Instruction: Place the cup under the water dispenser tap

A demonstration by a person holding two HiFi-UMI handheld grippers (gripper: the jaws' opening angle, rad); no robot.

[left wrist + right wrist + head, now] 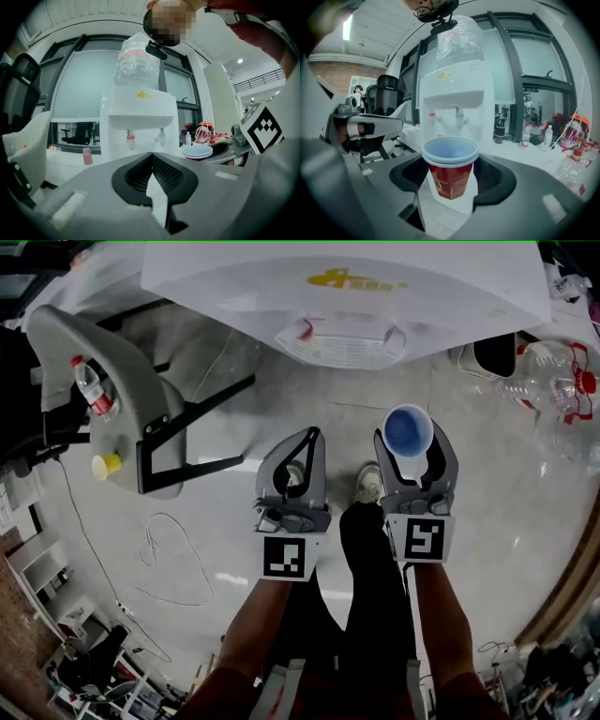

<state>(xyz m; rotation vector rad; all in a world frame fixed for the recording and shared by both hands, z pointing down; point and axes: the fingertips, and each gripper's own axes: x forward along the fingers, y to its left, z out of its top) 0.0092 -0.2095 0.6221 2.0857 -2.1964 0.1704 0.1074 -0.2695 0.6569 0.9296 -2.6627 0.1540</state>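
A red cup (450,176) with a pale blue inside stands upright between the jaws of my right gripper (452,161), which is shut on it. In the head view the cup (408,430) shows from above, held by the right gripper (410,444) over the floor. The white water dispenser (347,287) stands ahead, its tap recess (342,341) well beyond the cup. In the right gripper view a red tap (432,115) and a pale tap (459,115) sit behind and above the cup. My left gripper (309,439) is shut and empty, level beside the right one.
A grey chair (75,352) at the left carries a small bottle (94,390) and a yellow cup (106,465). Large clear water jugs (553,381) lie at the right. A thin cable (164,549) loops on the floor. A shoe (368,484) shows between the grippers.
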